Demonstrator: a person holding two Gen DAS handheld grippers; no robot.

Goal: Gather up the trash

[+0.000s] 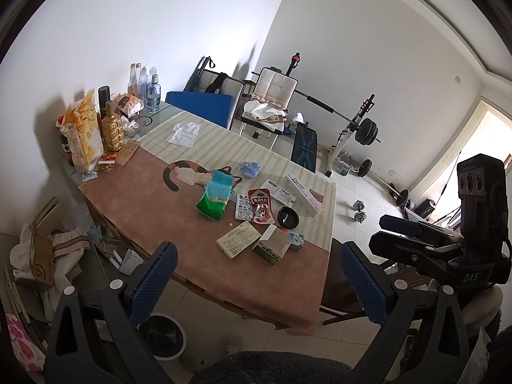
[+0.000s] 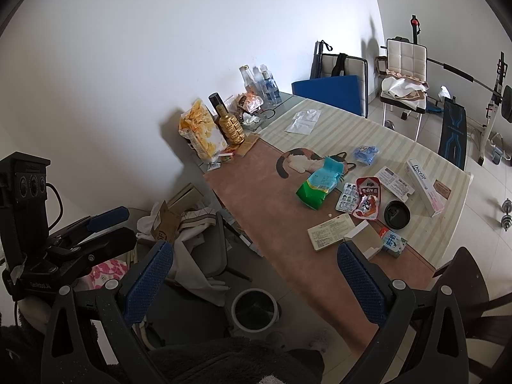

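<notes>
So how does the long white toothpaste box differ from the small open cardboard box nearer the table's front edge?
The long white toothpaste box is slim, closed and lies flat near the table's far right edge; the small open cardboard box is short and squat with its flap lifted, showing a plain interior. The toothpaste box carries blue lettering and a pink end; the open box has a green side. Both rest on the tablecloth, untouched.

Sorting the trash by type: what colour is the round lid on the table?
Black lid, best seen in the right wrist view.
</notes>
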